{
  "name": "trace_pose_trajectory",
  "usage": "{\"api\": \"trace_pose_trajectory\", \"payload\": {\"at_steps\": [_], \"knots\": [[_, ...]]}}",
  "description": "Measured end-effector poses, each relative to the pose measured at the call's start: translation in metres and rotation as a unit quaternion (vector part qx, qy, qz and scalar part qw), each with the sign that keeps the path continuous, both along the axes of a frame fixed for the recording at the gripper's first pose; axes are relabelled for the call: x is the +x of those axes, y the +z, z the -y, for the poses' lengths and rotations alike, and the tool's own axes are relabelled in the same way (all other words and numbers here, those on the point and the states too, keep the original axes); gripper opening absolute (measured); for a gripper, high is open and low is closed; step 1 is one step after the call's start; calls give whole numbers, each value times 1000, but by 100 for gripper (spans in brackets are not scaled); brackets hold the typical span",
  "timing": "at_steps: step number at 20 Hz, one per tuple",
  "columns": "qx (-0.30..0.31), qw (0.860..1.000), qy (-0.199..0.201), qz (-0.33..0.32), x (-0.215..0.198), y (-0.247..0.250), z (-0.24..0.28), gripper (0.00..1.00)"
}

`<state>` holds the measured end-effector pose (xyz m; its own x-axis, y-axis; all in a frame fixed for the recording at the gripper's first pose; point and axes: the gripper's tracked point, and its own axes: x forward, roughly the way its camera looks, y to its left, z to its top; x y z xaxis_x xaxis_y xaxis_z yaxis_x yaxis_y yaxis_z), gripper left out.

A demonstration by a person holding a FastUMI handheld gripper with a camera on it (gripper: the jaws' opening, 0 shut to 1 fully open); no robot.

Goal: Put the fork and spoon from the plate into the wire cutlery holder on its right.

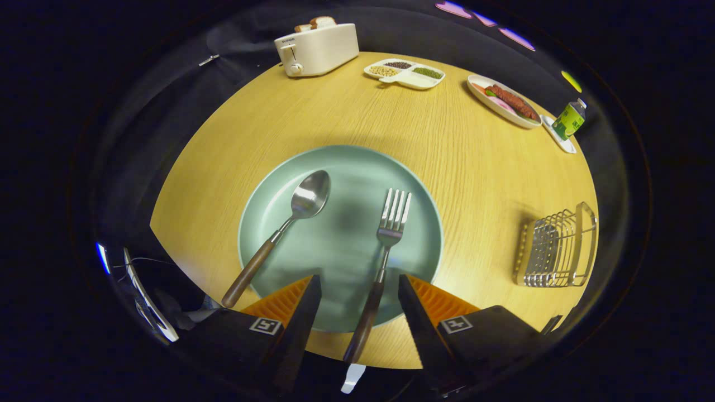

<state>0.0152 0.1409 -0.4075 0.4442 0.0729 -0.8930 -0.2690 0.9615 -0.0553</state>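
Note:
A pale green plate lies on the round wooden table just ahead of my fingers. On it rest a spoon to the left and a fork to the right, both metal with brown wooden handles. The fork's handle runs back over the plate's near rim and lies in the gap between my two fingers. My gripper is open above the plate's near edge, with neither finger touching the handle. The wire cutlery holder stands on the table to the right of the plate.
Along the table's far edge stand a white toaster with bread, a divided dish of grains, an oval plate with food, and a green can on a small tray. Bare wood lies between plate and holder.

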Motion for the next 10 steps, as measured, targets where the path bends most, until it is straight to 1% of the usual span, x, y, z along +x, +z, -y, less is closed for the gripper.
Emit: {"api": "trace_pose_trajectory", "payload": {"at_steps": [1, 2, 3, 6, 7, 8, 10], "knots": [[2, 1000, -4, -8, 0, -3, -2, 81], [-2, 1000, -3, -12, 2, -6, -3, 73], [-11, 1000, -1, -15, 2, -7, 0, 72], [-21, 999, -6, -30, -1, -10, 5, 30], [-23, 999, -7, -32, 0, -15, 7, 30], [-16, 999, -12, -31, 5, -11, 7, 24], [-1, 999, 2, -39, 5, -14, 6, 11]]}}
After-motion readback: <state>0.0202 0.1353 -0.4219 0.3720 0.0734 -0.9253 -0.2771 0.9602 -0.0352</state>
